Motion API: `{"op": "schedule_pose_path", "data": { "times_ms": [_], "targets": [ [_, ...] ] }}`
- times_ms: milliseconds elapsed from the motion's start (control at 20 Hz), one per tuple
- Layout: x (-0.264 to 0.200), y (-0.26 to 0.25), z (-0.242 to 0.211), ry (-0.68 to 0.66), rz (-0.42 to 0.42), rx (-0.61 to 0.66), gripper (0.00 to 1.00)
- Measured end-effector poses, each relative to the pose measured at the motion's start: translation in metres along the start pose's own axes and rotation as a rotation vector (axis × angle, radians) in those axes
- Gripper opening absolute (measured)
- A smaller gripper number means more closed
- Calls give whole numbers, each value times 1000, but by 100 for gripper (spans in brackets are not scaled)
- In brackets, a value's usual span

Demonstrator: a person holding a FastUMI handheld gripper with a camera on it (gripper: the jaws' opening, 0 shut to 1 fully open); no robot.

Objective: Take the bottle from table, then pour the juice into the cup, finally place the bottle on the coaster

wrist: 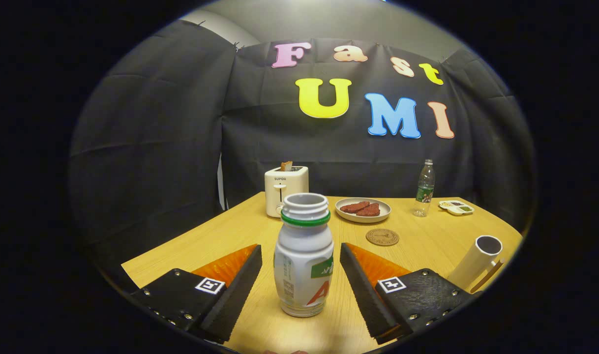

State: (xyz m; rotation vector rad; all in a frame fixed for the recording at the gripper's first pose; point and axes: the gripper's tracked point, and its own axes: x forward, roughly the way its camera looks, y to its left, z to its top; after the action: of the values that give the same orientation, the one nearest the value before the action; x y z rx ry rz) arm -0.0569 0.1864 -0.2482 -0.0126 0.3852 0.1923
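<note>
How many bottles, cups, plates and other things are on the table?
Bottles: 2, the white juice bottle between the open jaws and a clear water bottle
Cups: 1
Toasters: 1
Plates: 1
Coasters: 1
Small trays: 1
Total: 7

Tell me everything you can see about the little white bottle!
The bottle is small, white and looks like plastic, with a green ring under its wide mouth. It has no cap, so the mouth is open. A label wraps its body, with a green patch and a big red shape. It stands upright on the wooden table, between the fingers of the gripper. The fingers are spread, with a gap on each side, so nothing touches it but the table.
</note>
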Motion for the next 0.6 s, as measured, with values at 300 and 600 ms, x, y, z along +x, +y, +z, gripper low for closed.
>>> {"op": "schedule_pose_path", "data": {
  "times_ms": [300,600],
  "targets": [
    [5,2,-29,80,-3,-12,98],
    [11,3,-46,119,-3,-15,98]
  ]
}}
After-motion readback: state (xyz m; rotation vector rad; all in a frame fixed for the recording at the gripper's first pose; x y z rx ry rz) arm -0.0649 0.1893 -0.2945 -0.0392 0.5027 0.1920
